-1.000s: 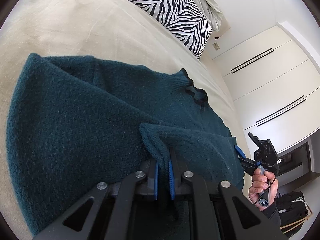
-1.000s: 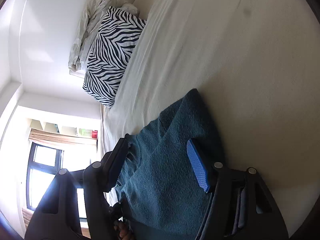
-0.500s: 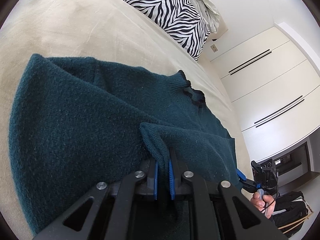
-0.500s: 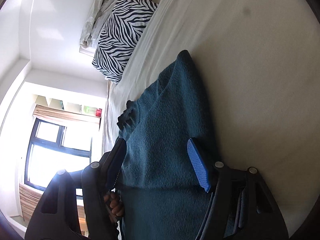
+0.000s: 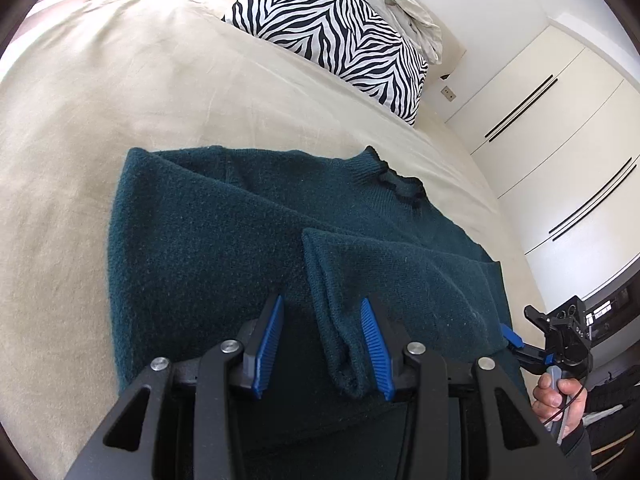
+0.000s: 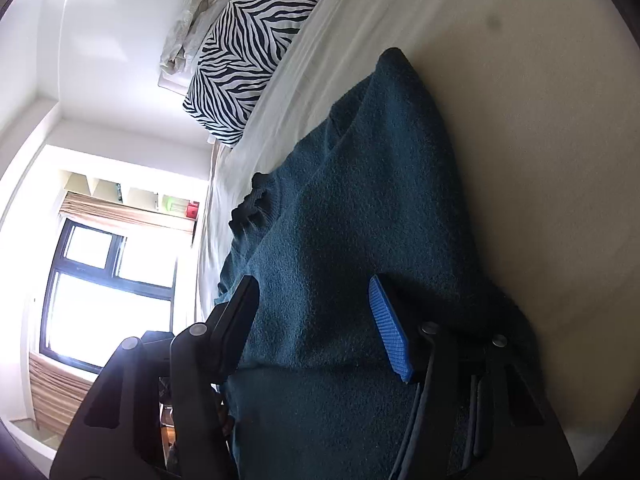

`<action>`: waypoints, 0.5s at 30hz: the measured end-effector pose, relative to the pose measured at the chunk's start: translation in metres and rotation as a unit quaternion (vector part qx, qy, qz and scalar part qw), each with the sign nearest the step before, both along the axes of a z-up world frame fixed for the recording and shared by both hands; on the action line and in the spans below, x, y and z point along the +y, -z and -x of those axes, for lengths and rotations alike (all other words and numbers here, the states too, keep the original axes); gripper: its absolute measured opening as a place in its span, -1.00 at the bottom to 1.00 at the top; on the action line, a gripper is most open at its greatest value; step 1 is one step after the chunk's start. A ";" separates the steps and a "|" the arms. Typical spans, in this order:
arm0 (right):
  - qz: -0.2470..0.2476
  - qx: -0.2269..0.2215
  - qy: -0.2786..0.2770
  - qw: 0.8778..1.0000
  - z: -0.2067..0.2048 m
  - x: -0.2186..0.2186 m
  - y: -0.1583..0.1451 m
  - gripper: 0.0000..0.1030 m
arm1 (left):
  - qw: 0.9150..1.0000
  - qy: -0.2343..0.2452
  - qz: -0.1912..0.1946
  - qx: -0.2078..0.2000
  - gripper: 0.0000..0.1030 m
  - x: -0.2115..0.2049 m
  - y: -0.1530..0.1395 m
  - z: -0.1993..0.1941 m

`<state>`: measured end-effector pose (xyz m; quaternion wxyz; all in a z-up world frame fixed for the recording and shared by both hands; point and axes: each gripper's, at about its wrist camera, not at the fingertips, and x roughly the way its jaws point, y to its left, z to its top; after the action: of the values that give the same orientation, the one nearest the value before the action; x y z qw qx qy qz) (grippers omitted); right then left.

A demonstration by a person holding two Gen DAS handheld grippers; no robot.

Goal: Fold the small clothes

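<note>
While the teal sweater [image 5: 208, 248] lies on the bed [image 5: 100, 92] | left gripper [image 5: 322, 340] released, sleeve fold between its fingers | right gripper [image 6: 320, 320] spread wide over the knit.

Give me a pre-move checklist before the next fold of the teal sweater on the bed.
1. Left gripper released: ok, open, though the folded sleeve lies against one pad.
2. Right gripper open: ok, over the teal sweater, nothing pinched.
3. Sleeve folded over the body: ok.
4. Sweater fully on the bed: cannot tell, near edge hidden.
5. Room ahead toward the zebra pillow: ok.
</note>
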<state>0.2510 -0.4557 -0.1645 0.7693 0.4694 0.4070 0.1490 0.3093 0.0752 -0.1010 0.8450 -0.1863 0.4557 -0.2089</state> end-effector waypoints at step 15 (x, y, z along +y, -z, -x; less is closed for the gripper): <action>0.096 -0.007 0.028 0.995 0.219 0.012 -0.049 0.19 | 0.997 -0.077 -0.010 0.026 0.35 0.093 -0.029 0.217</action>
<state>0.0321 -0.4438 -0.1154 0.8175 0.4038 0.4007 0.0904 0.0922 0.1678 -0.0721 0.8486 -0.2173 0.4635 -0.1333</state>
